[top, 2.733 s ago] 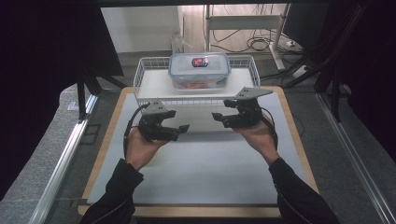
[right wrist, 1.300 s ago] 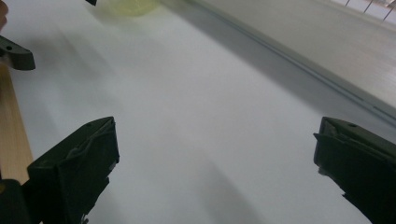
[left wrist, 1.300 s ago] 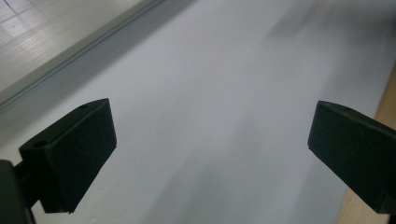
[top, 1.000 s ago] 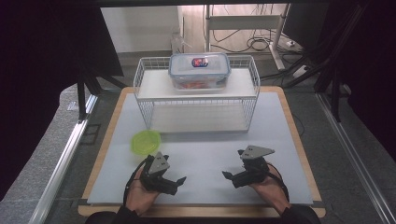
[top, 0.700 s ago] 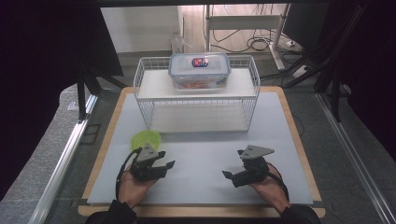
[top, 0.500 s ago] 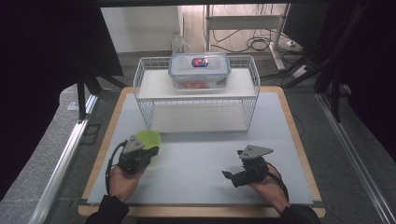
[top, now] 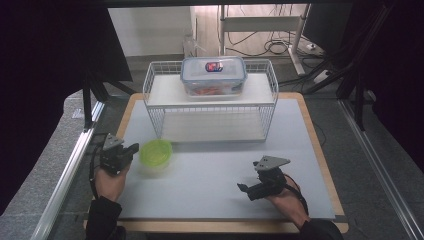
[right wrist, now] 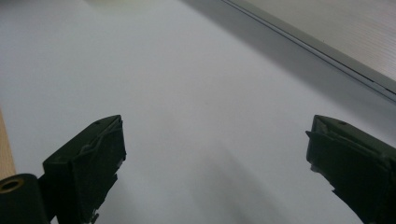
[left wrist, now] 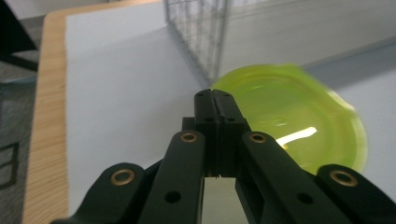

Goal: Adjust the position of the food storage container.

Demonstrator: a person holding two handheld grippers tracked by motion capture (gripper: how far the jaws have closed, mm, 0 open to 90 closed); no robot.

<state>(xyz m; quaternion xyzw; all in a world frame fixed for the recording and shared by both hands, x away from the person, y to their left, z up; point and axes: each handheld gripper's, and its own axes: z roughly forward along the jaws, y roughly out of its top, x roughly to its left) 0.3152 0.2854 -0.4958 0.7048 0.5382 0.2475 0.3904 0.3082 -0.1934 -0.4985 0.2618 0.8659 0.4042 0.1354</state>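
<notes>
A translucent lime-green bowl (top: 156,152) stands upright on the grey mat, in front of the wire rack's left corner. My left gripper (top: 134,148) lies just left of it and points at its rim. In the left gripper view the gripper (left wrist: 215,95) has its jaws pressed together, and the bowl (left wrist: 299,126) spreads out right behind the tips. I cannot tell whether the rim is pinched. My right gripper (top: 245,191) rests low at the front right of the mat. Its jaws stand wide open over bare mat in the right gripper view (right wrist: 215,154).
A white wire rack (top: 210,112) stands at the back of the mat (top: 210,175), with a clear lidded food container (top: 214,75) on its top shelf. The rack's corner (left wrist: 196,37) is close beyond the bowl. Wooden board edges frame the mat.
Both hands came down from the rack. The bowl appeared on the mat. Within the last second my left gripper swung left and forward to the bowl's left side and shut. The right stayed put.
</notes>
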